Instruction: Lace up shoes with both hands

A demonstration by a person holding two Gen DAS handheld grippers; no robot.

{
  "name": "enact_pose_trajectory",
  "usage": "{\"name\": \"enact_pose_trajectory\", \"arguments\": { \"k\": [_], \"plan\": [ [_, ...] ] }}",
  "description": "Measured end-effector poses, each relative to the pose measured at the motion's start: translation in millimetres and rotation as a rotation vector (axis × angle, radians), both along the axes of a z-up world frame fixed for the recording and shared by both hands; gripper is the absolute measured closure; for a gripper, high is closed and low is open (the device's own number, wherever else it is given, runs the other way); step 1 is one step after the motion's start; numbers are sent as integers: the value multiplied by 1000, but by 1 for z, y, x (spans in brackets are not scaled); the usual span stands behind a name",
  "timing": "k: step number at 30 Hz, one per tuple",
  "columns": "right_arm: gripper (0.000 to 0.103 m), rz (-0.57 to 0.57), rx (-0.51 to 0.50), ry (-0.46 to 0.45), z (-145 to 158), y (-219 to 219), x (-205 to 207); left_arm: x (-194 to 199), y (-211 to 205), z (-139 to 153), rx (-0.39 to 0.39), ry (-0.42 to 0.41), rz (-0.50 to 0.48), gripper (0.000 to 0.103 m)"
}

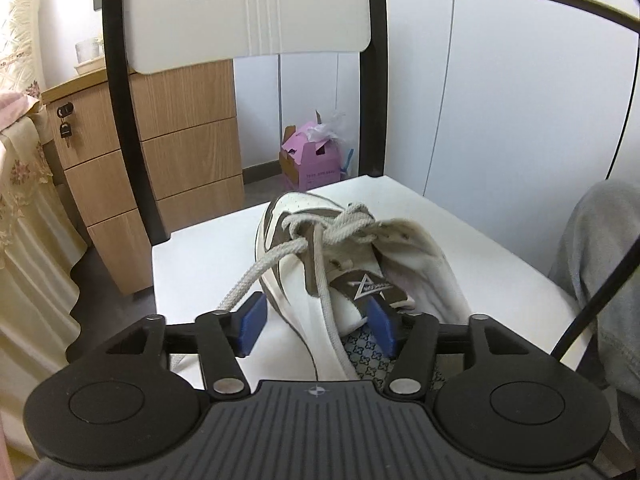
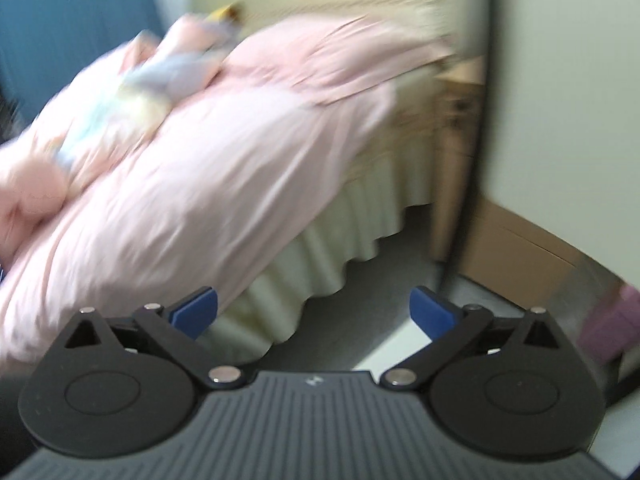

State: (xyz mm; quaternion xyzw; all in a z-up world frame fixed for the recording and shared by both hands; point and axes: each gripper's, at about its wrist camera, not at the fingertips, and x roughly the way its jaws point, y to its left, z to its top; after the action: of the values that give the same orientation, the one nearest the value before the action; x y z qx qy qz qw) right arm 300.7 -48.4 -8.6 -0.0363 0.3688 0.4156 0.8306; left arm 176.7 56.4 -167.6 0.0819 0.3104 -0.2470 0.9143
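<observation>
Now the white-and-brown shoe (image 1: pixel 344 256) lies on the white chair seat (image 1: pixel 200 264), laces (image 1: pixel 320 232) knotted over its tongue. The left gripper (image 1: pixel 316 322) stands parted around the heel, pads clear of it. The right gripper (image 2: pixel 314 312) gapes wide, empty, facing a pink-covered bed (image 2: pixel 192 168).

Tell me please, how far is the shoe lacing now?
Done: the laces are crossed into a knot on the shoe.
In hand: nothing. The left tongs stand open around a lace end and the shoe's side; the right tongs are open, empty, facing the bed.
Left: no bow shows.
</observation>
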Motion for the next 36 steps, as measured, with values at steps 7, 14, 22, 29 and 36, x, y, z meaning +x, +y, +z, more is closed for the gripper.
{"name": "enact_pose_trajectory", "arguments": {
  "k": [7, 14, 22, 29, 36],
  "plan": [
    [0, -339, 80, -54, -35, -95, -16, -8, 16, 17, -96, -28, 34, 25],
    [0, -614, 149, 1, -103, -143, -40, -16, 40, 32, -231, -47, 128, 15],
    [0, -548, 202, 48, -150, -133, -68, -1, 75, 31, -427, 34, 379, 13],
    [0, -480, 136, 43, -167, -126, -68, 13, 95, 22, -619, 150, 530, 14],
    [0, -510, 86, 98, -185, -138, -56, 24, 108, 8, -746, 237, 615, 21]
  ]
}}
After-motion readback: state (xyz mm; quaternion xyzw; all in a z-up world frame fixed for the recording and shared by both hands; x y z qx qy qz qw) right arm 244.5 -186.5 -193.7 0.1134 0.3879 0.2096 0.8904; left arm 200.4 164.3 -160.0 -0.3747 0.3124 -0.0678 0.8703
